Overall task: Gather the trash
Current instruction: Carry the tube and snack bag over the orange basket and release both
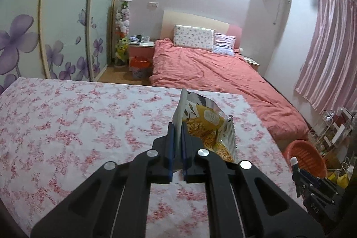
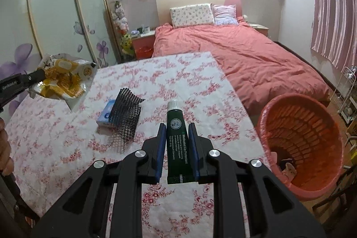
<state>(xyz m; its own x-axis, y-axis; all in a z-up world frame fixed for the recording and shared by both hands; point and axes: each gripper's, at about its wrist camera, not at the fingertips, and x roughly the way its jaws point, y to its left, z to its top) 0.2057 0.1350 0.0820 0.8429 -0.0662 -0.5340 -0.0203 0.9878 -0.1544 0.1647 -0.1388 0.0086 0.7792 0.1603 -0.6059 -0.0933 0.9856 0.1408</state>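
Both black two-finger grippers are busy over the table with the pink floral cloth (image 2: 178, 73). Left gripper (image 1: 177, 126) is clamping its blue pads tight on the edge of a crinkly yellow-and-silver snack wrapper (image 1: 207, 124), holding it up off the cloth — from the other side you can see the wrapper hanging in the air past the table's left edge. Right gripper (image 2: 177, 126) is squeezing a dark green tube with a white cap (image 2: 176, 135) between its pads, cap pointing away toward the bed, tube lifted clear of the cloth.

Sitting on the table between the two: a small blue-and-white tissue packet (image 2: 106, 116) with a piece of black plastic mesh (image 2: 126, 115) lying half over it, touching it.

Round orange plastic basket (image 2: 303, 144) is standing on the floor just beside the table's right edge, and there's already something small and pale lying at its bottom — too blurry to say what. Bed with a salmon-pink duvet (image 2: 234, 48) is sitting behind the table.
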